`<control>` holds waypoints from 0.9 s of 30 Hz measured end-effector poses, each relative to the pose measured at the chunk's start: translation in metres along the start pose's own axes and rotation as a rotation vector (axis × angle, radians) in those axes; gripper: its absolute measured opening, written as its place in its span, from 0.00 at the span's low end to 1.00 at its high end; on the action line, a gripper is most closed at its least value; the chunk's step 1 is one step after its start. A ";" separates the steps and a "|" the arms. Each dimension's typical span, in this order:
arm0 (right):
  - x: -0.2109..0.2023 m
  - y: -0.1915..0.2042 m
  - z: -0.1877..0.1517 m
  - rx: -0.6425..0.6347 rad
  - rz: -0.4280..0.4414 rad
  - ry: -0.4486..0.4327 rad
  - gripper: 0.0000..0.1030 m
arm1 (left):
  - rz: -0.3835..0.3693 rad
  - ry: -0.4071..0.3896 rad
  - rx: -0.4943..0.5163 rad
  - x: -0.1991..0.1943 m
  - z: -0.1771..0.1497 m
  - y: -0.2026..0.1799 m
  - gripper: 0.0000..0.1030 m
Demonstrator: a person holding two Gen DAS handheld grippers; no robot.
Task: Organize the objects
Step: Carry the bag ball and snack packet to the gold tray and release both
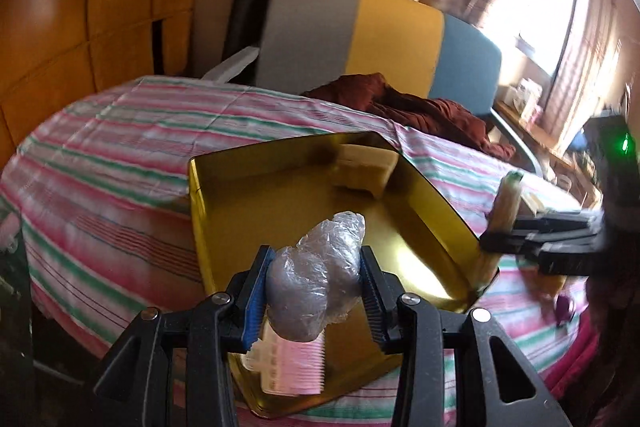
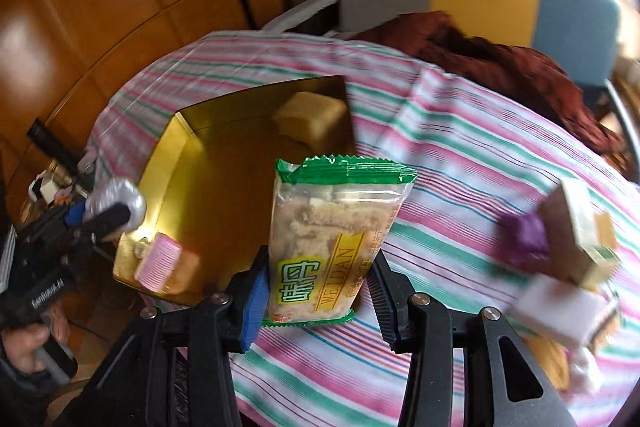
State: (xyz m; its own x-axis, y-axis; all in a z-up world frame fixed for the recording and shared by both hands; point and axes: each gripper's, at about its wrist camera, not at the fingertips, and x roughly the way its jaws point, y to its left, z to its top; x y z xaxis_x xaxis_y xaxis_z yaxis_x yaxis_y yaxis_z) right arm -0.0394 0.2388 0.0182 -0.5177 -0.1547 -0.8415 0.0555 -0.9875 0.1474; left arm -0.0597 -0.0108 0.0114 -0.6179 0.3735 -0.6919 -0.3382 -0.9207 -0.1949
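Striped cloth covers the surface beside wooden panelling

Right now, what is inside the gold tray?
Inside the gold tray: a pale wrapped block at the far corner, a pink hair roller at the near edge. The snack packet hides part of its floor.

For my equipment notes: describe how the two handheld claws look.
Both are black plastic with slotted arms and silver pivot screws. On the left claw and the right claw, one finger carries a blue ribbed pad, the other a dark one. White lettering marks the left body.
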 end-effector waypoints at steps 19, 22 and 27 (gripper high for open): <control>0.060 0.034 0.028 -0.107 0.023 0.125 0.45 | -0.003 0.013 -0.048 0.034 0.031 0.029 0.41; 0.067 0.041 0.031 -0.127 0.042 0.145 0.45 | -0.002 0.026 -0.046 0.038 0.030 0.028 0.41; 0.082 0.062 0.030 -0.185 0.128 0.215 0.50 | 0.026 0.030 -0.055 0.038 0.024 0.030 0.49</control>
State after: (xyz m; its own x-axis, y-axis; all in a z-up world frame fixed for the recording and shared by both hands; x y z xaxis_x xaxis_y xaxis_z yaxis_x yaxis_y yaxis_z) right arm -0.1036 0.1658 -0.0259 -0.3055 -0.2610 -0.9157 0.2726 -0.9454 0.1785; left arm -0.1105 -0.0214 -0.0041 -0.6039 0.3462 -0.7179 -0.2822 -0.9353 -0.2136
